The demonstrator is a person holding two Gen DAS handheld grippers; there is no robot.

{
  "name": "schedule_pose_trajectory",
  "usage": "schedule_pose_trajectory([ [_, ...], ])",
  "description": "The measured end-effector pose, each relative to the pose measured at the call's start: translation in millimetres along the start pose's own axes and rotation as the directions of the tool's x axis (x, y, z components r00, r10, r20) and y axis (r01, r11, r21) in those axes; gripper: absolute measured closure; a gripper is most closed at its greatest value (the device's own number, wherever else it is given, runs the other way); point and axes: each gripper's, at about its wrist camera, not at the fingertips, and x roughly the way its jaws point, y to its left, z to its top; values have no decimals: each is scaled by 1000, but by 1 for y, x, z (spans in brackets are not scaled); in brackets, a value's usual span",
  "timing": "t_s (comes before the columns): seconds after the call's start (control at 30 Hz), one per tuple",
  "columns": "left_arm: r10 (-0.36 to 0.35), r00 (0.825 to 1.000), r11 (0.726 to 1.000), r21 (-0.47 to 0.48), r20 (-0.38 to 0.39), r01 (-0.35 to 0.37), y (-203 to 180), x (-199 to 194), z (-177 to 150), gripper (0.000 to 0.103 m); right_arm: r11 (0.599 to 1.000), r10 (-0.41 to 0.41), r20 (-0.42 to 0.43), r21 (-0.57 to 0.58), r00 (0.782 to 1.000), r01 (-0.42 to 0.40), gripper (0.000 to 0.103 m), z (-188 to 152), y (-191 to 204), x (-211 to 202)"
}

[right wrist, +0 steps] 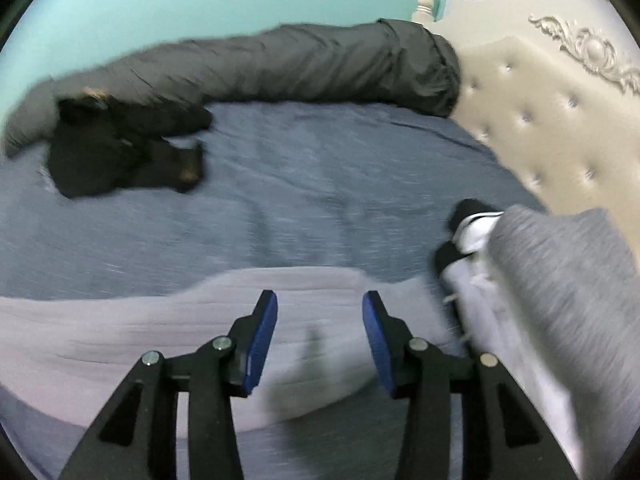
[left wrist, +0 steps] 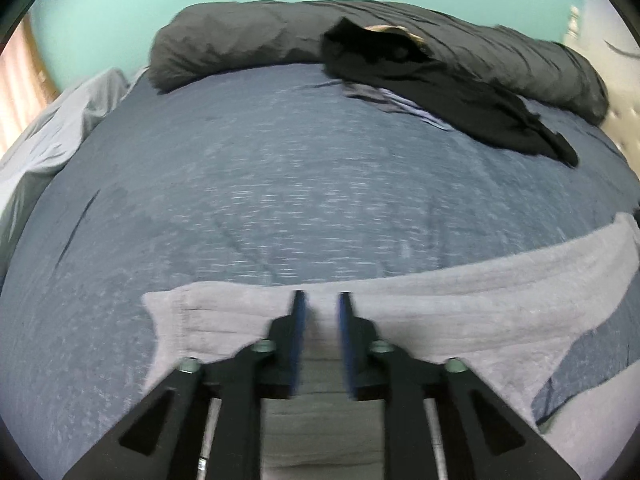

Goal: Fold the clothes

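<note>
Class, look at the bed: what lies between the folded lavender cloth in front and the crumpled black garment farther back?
Only bare blue-grey bedspread; both wrist views show nothing between the lavender cloth and black garment.

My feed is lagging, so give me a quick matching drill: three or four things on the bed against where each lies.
Things:
1. lilac towel
2. black garment
3. dark grey duvet roll
4. tufted headboard

Places:
A. far edge of the bed, along the teal wall
B. right side of the bed
C. near edge, under both grippers
D. on the blue sheet, against the duvet roll

Pairs: 1-C, 2-D, 3-A, 4-B
</note>
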Motion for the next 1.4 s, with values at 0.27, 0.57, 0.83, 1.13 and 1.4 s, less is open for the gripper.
schedule_pose_trajectory([
  [0.27, 101, 994, 991, -87, -30, -103, 61, 13, 4, 61, 974, 223, -19, -29, 975, -223, 54, -38, 71, -30],
  [0.57, 109, 991, 960, -249, -79, -126, 118, 32, -4, 45, 959, 280, -59, -21, 958, -281, 54, -65, 88, -38],
  [0.83, -29, 997, 959, -284, -73, 7, 113, 47, -8, 45, 951, 308, -73, -2, 949, -309, 54, -68, 99, -39],
  [1.13, -134, 990, 972, -201, -49, 122, 81, 19, -19, 97, 933, 352, -91, -37, 931, -357, 54, -69, 130, -44],
  [1.4, -142, 989, 983, -122, -49, 136, 74, -23, -44, 98, 902, 420, -102, -61, 902, -427, 54, -63, 163, -60],
])
